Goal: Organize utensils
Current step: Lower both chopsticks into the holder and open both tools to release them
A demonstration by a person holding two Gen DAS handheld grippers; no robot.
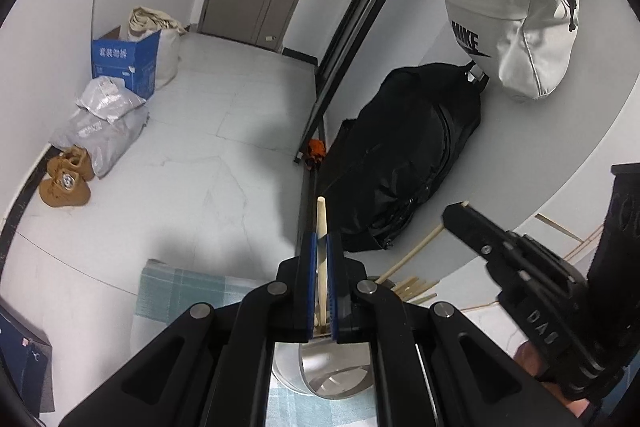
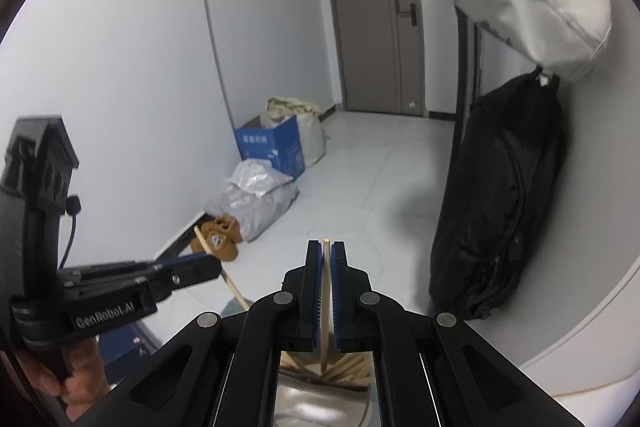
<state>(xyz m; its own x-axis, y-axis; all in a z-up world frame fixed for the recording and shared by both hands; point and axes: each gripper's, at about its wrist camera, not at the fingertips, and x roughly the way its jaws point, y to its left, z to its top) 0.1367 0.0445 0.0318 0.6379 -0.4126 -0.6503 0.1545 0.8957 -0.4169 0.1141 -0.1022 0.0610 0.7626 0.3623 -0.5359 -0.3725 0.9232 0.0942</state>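
Left wrist view: the left gripper (image 1: 322,239) is clamped on one chopstick (image 1: 321,223) at lower center, over a steel cup (image 1: 336,379), with about five loose chopsticks (image 1: 416,289) just right. Right wrist view: the right gripper (image 2: 327,251) pinches one chopstick (image 2: 326,291) too, roughly five more (image 2: 348,367) bunched below it.

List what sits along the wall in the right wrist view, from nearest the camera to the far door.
Brown shoes → grey plastic bags → blue cardboard box → white sack → door.
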